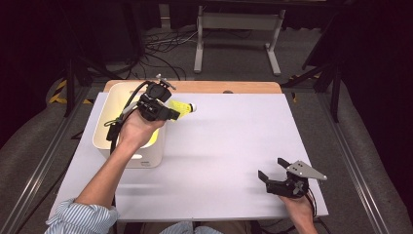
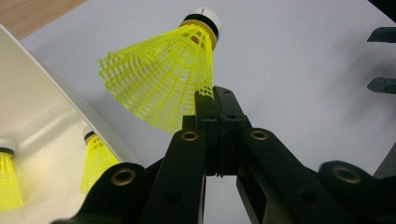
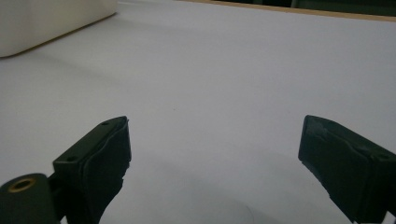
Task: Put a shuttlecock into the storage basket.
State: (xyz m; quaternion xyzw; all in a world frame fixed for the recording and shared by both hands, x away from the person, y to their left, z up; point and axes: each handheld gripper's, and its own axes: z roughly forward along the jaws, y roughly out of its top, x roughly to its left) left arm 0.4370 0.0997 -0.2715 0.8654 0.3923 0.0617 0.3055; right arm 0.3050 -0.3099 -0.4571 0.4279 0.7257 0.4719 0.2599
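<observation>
Lifting: left hand-held gripper (image 2: 218,100) pinching the yellow shuttlecock (image 2: 161,77) by its skirt edge, upper left of the high view, just beside the white bin (image 1: 109,141).
Next: probably carry it over the counter (image 1: 234,146) and set it down.
Right hand-held gripper (image 3: 212,154): spread, lower right.
Around: more shuttlecocks (image 2: 95,158) in the bin; nothing blocks the way.

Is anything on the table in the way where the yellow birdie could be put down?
Nothing visible is. The left gripper pinches the yellow shuttlecock by its skirt edge, beside the white bin. The white tabletop beyond it lies bare up to the right gripper, far off.
</observation>
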